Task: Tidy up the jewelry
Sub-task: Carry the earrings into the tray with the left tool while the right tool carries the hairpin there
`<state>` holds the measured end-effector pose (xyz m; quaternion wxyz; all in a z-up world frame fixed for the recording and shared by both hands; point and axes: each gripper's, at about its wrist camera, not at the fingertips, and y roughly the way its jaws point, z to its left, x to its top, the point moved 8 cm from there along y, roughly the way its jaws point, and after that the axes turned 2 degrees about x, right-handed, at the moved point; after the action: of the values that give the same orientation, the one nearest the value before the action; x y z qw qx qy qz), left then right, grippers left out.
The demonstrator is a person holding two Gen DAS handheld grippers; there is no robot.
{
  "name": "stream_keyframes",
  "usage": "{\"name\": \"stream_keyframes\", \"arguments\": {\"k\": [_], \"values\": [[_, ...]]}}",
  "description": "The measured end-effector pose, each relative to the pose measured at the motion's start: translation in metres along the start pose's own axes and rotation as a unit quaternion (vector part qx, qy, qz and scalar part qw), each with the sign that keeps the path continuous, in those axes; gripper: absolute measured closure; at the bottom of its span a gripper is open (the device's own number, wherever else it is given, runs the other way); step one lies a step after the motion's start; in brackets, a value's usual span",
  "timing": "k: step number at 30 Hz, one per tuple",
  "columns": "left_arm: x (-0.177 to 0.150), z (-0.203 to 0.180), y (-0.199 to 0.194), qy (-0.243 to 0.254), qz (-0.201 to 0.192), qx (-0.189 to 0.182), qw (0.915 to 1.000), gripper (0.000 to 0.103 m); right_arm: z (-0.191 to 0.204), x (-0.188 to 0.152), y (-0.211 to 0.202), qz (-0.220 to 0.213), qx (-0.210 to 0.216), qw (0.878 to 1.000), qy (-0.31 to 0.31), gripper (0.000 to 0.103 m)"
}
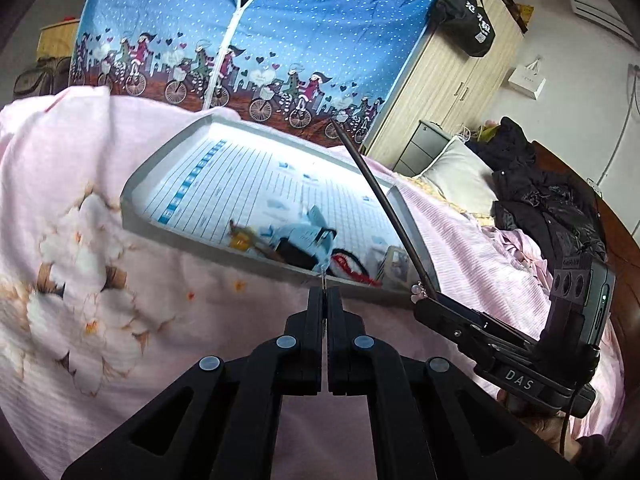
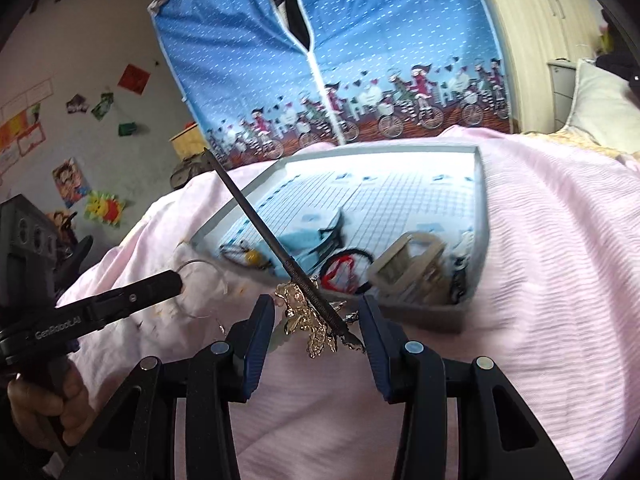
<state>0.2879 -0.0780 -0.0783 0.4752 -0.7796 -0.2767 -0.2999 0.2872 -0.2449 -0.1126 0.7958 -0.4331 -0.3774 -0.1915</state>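
Note:
A grey tray lined with blue-ruled paper lies on the pink bedspread. It holds a light-blue hair clip, a red-and-black bracelet, a yellow-beaded piece and a beige clip. My left gripper is shut on a thin clear hoop, just in front of the tray's near rim. My right gripper grips the gold ornament of a dark hair stick, its blue pads set apart by the ornament's width. The stick slants up over the tray.
A blue fabric wardrobe with a bicycle print stands behind the bed. A wooden cabinet, a pillow and dark clothes are at the right. A hand holds the left gripper's handle.

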Motion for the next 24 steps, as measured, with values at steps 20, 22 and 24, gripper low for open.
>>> {"name": "stream_keyframes", "arguments": {"k": [20,22,24], "values": [[0.086,-0.013,0.103,0.001,-0.006,0.021,0.9998,0.103,-0.082,0.048,0.036,-0.02,-0.095,0.994,0.043,0.062],[0.084,-0.005,0.115,-0.011,0.008,0.028,0.9995,0.103,-0.085,0.044,0.043,-0.008,-0.095,0.994,0.044,0.062],[0.081,0.003,0.123,-0.022,0.017,0.037,0.9989,0.103,-0.086,0.039,0.047,0.001,-0.094,0.995,0.046,0.062]]}}
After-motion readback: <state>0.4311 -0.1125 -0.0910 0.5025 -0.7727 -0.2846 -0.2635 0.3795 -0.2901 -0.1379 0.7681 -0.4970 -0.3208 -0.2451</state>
